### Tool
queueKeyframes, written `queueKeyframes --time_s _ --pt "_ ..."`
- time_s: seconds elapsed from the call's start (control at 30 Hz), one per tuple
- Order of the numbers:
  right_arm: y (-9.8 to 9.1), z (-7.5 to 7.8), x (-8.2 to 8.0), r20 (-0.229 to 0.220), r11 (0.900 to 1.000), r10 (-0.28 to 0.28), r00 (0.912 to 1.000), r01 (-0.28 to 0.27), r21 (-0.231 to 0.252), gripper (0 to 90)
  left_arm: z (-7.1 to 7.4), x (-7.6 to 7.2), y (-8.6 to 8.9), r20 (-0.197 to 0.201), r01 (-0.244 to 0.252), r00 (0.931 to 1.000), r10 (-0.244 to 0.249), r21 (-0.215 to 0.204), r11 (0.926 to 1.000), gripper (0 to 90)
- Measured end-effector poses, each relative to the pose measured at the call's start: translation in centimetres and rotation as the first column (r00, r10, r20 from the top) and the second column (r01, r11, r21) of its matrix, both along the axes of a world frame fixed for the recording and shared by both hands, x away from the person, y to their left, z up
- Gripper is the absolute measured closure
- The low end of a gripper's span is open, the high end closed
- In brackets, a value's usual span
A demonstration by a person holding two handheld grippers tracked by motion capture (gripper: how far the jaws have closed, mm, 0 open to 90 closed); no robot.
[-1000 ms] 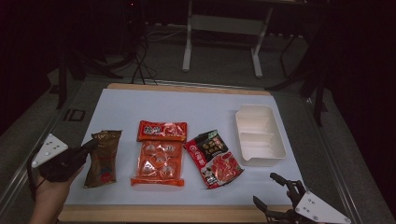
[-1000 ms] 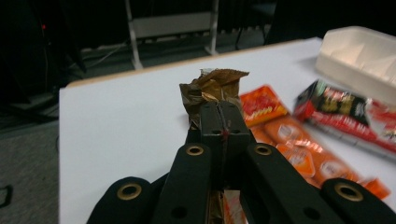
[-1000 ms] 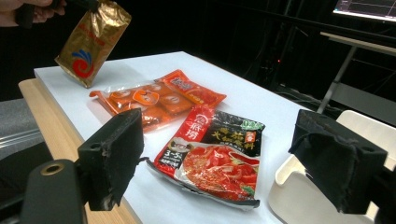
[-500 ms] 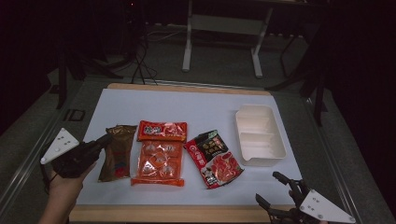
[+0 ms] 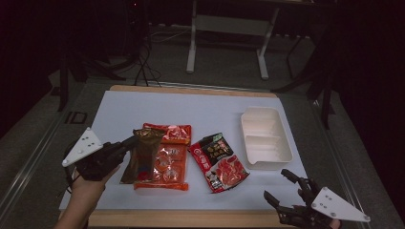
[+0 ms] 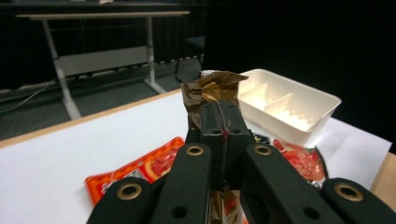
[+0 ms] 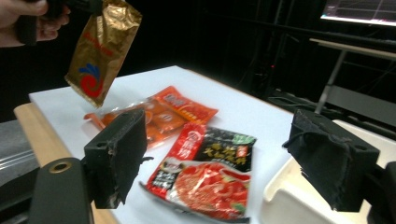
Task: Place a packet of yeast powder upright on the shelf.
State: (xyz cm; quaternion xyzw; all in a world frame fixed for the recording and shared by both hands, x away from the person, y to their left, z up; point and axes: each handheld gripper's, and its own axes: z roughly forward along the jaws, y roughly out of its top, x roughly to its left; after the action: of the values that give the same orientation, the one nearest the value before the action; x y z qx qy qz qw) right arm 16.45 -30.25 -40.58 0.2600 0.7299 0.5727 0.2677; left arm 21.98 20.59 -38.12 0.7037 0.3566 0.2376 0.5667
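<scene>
Gold pouch pinched tight by its top edge in left gripper, dangling at eight o'clock above orange pack. Best carried high toward tray at three. Right gripper wide open, empty.

Brown pouch hides part of orange pack; right gripper cut off at btm edge.
</scene>
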Motion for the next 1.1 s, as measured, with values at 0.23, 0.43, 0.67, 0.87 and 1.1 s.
queueKeyframes --time_s 0.23,0.43,0.67,0.87,1.1 --pt "0.0 2.0 1.7 -0.056 0.9998 0.016 0.9983 -0.015 0.014 18.5 0.3 0.5 -2.4 0.010 0.063 0.9980 -0.063 -0.027 0.9976 90.0" --pt "1.1 3.1 2.6 -0.105 0.9928 0.099 0.9895 -0.091 0.078 12.3 0.1 0.9 -4.3 0.009 0.110 0.9939 -0.110 -0.029 0.9935 90.0" --pt "3.1 3.9 3.5 -0.102 0.9822 0.167 0.9807 -0.156 0.104 10.6 0.1 1.1 -6.2 0.015 0.160 0.9871 -0.160 -0.050 0.9858 90.0" --pt "4.9 4.0 4.6 -0.116 0.9753 0.205 0.9719 -0.193 0.108 16.1 -0.2 1.3 -7.6 0.008 0.203 0.9792 -0.203 -0.049 0.9780 90.0" --pt "6.5 4.2 5.8 -0.144 0.9615 0.262 0.9542 -0.245 0.124 21.9 -0.2 1.2 -9.7 0.019 0.251 0.9679 -0.251 -0.072 0.9652 90.0"
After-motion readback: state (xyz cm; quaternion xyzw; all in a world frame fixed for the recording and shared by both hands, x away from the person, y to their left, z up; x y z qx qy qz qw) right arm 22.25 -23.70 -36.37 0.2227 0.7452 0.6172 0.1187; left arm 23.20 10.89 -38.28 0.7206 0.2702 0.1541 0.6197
